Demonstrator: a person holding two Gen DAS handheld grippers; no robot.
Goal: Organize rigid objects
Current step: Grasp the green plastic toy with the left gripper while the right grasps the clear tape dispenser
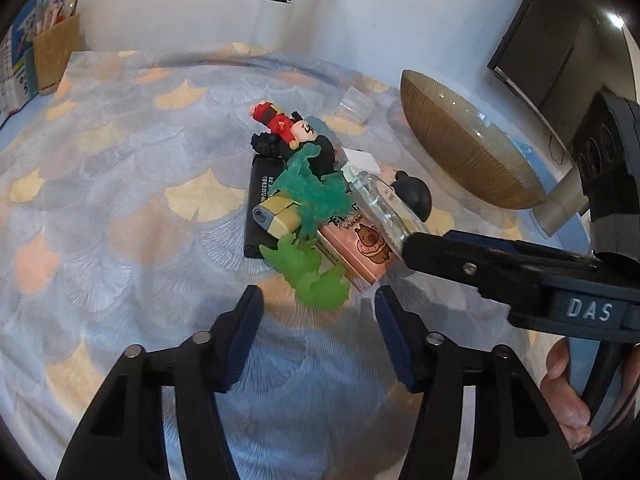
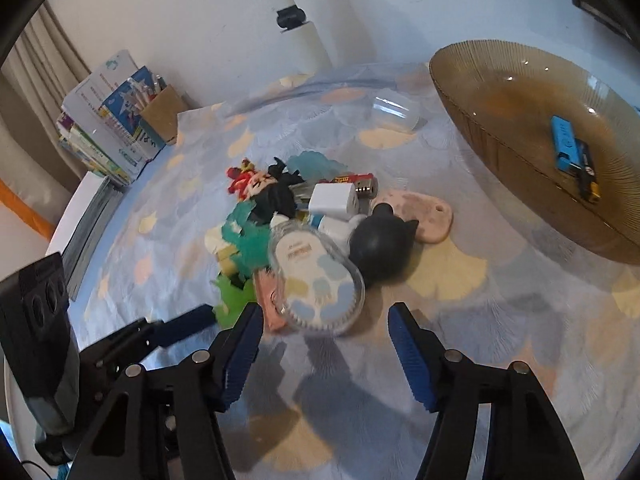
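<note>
Two grippers over one heap of small rigid things on a table (image 1: 100,208) under a blue cloth with yellow fan shapes. Left gripper (image 1: 318,304) at six o'clock of the heap, fingers parted at a middling gap, nothing between them, tips just short of a translucent green rubbery figure (image 1: 312,276) and the end of a pink printed box with a bear picture (image 1: 360,252). Right gripper (image 2: 324,320) likewise half spread and empty, lined up on a clear oval plastic case with pale blue and cream patches (image 2: 316,280) at the heap's near edge; pads not yet on it.

Behind these, a black round-headed figure with ears (image 2: 380,248), a white plug-like block (image 2: 334,200), a red-dressed doll (image 1: 276,120) and a flat black slab (image 1: 256,216) under the pile. At two o'clock, well apart, a ribbed amber glass bowl (image 2: 480,120), already holding a blue lighter-shaped thing (image 2: 564,144) and a dark item beside it.

Step in hand, judging from this: reaching in for two picks at once, sorting barely begun. Next move calls for a little more descent, then closing squarely across the case's narrow sides and the green figure's body without nudging neighbours. Slippery plastic and soft rubber: likely to squirt or fold under an off-centre pinch.
</note>
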